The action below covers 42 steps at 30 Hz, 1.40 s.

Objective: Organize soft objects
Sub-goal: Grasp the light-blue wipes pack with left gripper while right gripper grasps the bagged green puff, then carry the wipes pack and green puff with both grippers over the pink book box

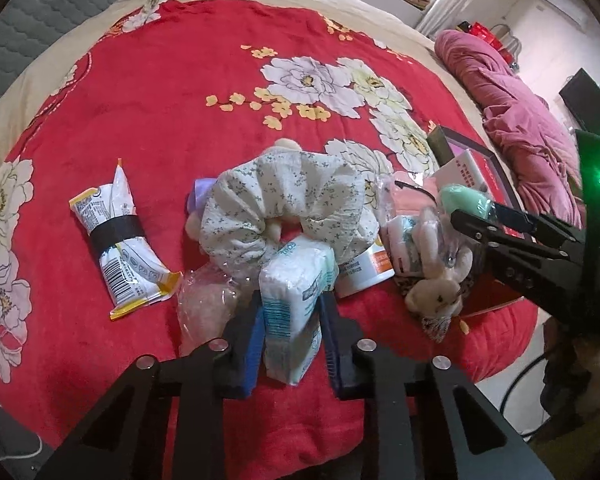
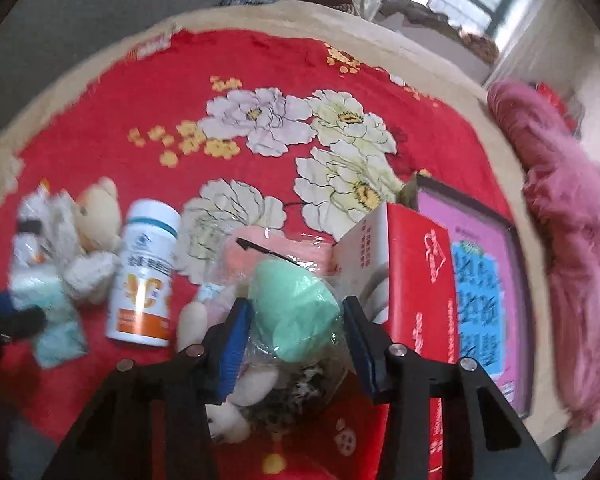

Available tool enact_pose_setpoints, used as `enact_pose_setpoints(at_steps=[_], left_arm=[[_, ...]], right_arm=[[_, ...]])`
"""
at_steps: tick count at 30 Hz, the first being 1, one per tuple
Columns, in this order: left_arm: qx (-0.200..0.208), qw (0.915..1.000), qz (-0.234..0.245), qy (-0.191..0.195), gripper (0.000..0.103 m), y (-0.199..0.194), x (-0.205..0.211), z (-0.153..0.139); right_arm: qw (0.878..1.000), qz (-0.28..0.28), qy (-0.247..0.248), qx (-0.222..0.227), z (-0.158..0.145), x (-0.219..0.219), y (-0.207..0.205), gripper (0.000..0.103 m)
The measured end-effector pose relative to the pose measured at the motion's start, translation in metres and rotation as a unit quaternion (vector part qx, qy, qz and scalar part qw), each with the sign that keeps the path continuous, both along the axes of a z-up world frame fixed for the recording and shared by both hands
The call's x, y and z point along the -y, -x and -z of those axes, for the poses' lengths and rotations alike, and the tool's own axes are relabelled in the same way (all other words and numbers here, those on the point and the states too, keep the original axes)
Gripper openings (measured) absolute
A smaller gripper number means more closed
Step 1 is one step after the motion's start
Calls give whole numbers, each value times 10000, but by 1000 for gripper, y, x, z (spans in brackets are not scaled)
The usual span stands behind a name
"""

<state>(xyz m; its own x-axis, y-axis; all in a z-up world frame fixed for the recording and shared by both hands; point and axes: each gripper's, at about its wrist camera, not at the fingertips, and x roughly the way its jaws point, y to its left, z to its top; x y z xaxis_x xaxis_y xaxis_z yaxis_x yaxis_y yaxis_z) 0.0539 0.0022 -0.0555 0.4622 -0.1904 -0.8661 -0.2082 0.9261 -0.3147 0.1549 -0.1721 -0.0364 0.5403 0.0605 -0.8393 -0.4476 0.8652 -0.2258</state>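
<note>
The left gripper (image 1: 290, 320) pinches a white tissue pack (image 1: 296, 300) whose blue print is too small to read, its far end tucked under a floral cloth toy (image 1: 284, 208) on the red blanket (image 1: 160, 120). The right gripper (image 2: 296, 344) straddles a green sponge (image 2: 296, 312) in clear wrap; whether its blue pads press it is unclear. The blurred bottle (image 2: 146, 276) shows only orange "C".

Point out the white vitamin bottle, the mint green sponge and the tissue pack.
vitamin bottle (image 2: 142, 276), right wrist view, label front.
mint green sponge (image 2: 290, 300), right wrist view, upper face.
tissue pack (image 1: 292, 304), left wrist view, front face.
</note>
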Motion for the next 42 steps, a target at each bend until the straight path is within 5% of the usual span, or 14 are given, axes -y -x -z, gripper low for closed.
enact_pose_setpoints(at_steps=[9,25,42], left_arm=[[248,9997,32,-48,25,4,2,-29],[726,9970,186,-198,25,19,18,-80],[1182,9878,964,-319,25,-11,106,-128]], right_arm=[[9972,312,-680,60,-28,27,12,47],[9923,342,-1129,378,-73,45,38,47],[9828,1023,-1266,874,-109,123,47,47]])
